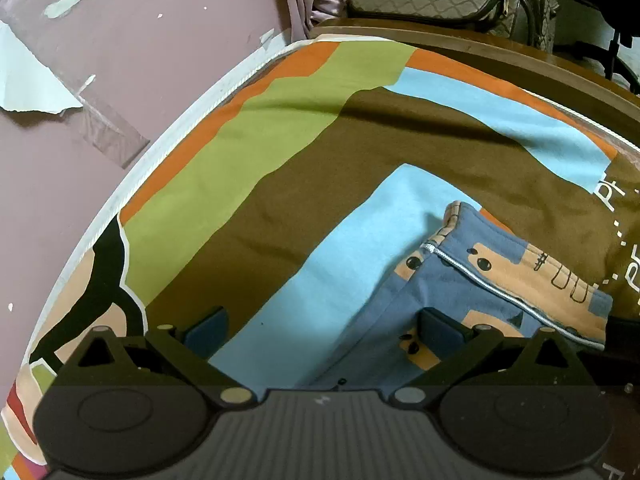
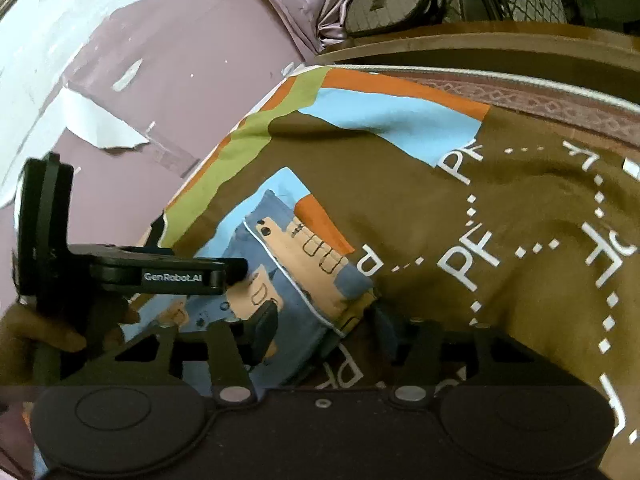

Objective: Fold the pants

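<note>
On the bedsheet [image 1: 280,200]: pants [image 1: 480,292] lie folded, compact.
Left gripper [image 1: 324,328] and right gripper [image 2: 326,324] both gape, empty, over the pants; fold likely mid-stage, next needs an edge grasp.

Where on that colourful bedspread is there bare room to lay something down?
Bare: the bedspread between the pants and the wall, and its lettered brown side toward the headboard. Crowded: around the pants, where the left gripper and right gripper sit.
</note>
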`<move>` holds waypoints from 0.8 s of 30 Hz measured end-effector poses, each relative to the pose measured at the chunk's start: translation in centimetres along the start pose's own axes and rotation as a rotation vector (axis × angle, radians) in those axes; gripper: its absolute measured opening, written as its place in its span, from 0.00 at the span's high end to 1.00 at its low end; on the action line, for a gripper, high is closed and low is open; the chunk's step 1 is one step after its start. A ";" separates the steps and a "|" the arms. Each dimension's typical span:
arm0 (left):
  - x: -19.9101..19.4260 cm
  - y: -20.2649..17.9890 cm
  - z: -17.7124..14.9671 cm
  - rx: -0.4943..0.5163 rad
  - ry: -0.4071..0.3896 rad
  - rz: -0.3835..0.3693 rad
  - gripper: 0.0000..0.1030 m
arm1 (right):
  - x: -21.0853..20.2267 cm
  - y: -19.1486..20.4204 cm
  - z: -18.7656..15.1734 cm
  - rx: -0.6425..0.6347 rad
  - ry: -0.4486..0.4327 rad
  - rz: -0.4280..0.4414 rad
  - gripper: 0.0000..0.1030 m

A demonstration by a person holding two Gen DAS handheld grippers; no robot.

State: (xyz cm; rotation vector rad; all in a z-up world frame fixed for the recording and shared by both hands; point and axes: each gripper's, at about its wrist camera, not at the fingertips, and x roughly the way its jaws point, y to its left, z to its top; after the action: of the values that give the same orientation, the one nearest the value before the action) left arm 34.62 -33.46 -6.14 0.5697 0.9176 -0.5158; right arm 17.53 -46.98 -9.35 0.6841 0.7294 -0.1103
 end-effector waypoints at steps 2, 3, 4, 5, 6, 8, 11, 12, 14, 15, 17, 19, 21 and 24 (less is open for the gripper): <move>0.0 0.0 0.0 -0.001 0.000 0.000 0.00 | 0.1 0.1 0.0 -0.006 -0.004 -0.007 0.49; 0.0 0.0 -0.1 -0.002 0.000 0.000 0.00 | 0.1 0.1 0.0 -0.007 -0.005 -0.010 0.52; 0.0 0.0 -0.1 -0.003 0.000 0.000 0.00 | 0.1 0.1 0.0 -0.008 -0.007 -0.017 0.54; 0.1 0.0 -0.1 -0.004 0.001 0.000 0.00 | 0.1 0.0 0.0 -0.005 -0.009 -0.023 0.59; 0.1 0.0 -0.1 -0.006 0.001 0.001 0.00 | 0.1 -0.1 0.0 0.001 -0.013 -0.031 0.62; 0.1 0.0 -0.1 -0.008 0.001 0.001 0.00 | 0.2 -0.5 0.1 0.027 -0.014 -0.033 0.72; 0.1 -0.1 -0.1 -0.010 0.001 0.002 0.00 | 0.2 -0.6 0.1 0.046 -0.013 -0.022 0.78; 0.1 -0.1 -0.1 -0.010 0.002 0.002 0.00 | 0.1 -0.5 0.0 0.041 -0.017 -0.022 0.80; 0.1 0.0 -0.2 -0.014 0.004 0.000 0.00 | 0.0 -0.3 0.0 0.026 -0.024 -0.022 0.82; 0.0 0.0 -0.1 -0.018 0.006 -0.001 0.00 | 0.0 -0.2 -0.1 0.016 -0.027 -0.025 0.83; 0.0 0.2 -0.1 -0.030 0.012 -0.006 0.00 | -0.1 0.1 -0.1 -0.006 -0.035 -0.032 0.84; -0.2 0.4 0.0 -0.044 0.016 -0.010 0.00 | -0.2 0.5 -0.2 -0.037 -0.043 -0.041 0.85; -0.5 0.5 0.2 -0.055 0.015 -0.013 0.00 | -0.3 0.9 -0.3 -0.071 -0.053 -0.051 0.86; -1.6 1.1 0.6 -0.085 0.001 -0.022 0.00 | -0.4 1.6 -0.5 -0.134 -0.073 -0.066 0.87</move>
State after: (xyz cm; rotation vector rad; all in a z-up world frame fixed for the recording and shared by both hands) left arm 34.84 -32.76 -4.29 0.4831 0.9429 -0.4935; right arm 17.41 -45.46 -8.47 0.5261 0.6830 -0.1450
